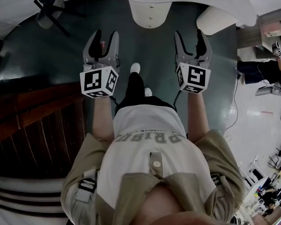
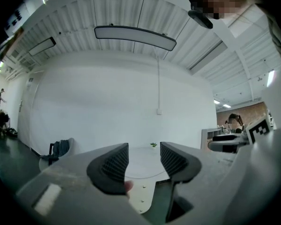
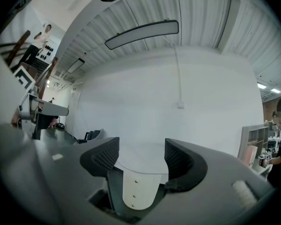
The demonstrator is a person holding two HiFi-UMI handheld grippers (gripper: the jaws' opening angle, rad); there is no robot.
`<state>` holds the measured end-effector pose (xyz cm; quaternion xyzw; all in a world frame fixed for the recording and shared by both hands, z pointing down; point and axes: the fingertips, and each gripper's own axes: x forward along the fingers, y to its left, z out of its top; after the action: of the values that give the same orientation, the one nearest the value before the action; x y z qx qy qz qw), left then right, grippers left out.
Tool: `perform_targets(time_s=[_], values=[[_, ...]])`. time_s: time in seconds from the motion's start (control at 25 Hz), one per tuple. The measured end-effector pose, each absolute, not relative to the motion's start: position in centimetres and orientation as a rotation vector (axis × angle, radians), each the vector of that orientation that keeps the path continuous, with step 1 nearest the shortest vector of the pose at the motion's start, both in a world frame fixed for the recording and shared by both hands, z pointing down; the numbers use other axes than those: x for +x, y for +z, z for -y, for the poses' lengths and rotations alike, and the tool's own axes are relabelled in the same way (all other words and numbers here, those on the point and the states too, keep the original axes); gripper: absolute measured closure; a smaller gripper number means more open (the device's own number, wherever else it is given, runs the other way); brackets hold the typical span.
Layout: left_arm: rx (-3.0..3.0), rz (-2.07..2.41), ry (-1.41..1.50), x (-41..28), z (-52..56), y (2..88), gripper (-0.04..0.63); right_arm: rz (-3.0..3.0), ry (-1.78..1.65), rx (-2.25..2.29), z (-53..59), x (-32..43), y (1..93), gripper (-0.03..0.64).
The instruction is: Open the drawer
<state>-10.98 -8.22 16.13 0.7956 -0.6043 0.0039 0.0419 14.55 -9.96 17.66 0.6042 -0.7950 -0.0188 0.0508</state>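
Nearest in the head view, low in the frame, is the person's own torso, with both forearms reaching up the picture. Each holds a gripper out level over the dark floor (image 1: 150,55); judging by that, this is a carrying pose for the approach rather than a reach.

The left gripper (image 1: 106,33) is spread wide, and its own view shows nothing between the jaws but open room. The right gripper (image 1: 189,34) is likewise spread and empty.

At the left edge stands dark wooden furniture (image 1: 33,111), well apart from the left gripper. Farther on, at top centre, is a white pedestal panel (image 1: 150,13) under a round white bench (image 3: 140,165).

No drawer front or handle can be made out. It may belong to the wooden piece, but I cannot tell, and neither gripper is near one.
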Motion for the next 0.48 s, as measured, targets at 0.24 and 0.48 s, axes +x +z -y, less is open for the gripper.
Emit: perform_targets(time_s=[0.24,0.48], values=[[2.425,1.818,0.031,-11.4,10.7,18.5,0.373,2.387,0.001,1.85,13.3,13.5,22.3,0.324],[2.427,1.812,0.064,-12.3,14.3,20.1,0.373,2.346,0.007,1.822,17.6,11.4,27.0,0.325]])
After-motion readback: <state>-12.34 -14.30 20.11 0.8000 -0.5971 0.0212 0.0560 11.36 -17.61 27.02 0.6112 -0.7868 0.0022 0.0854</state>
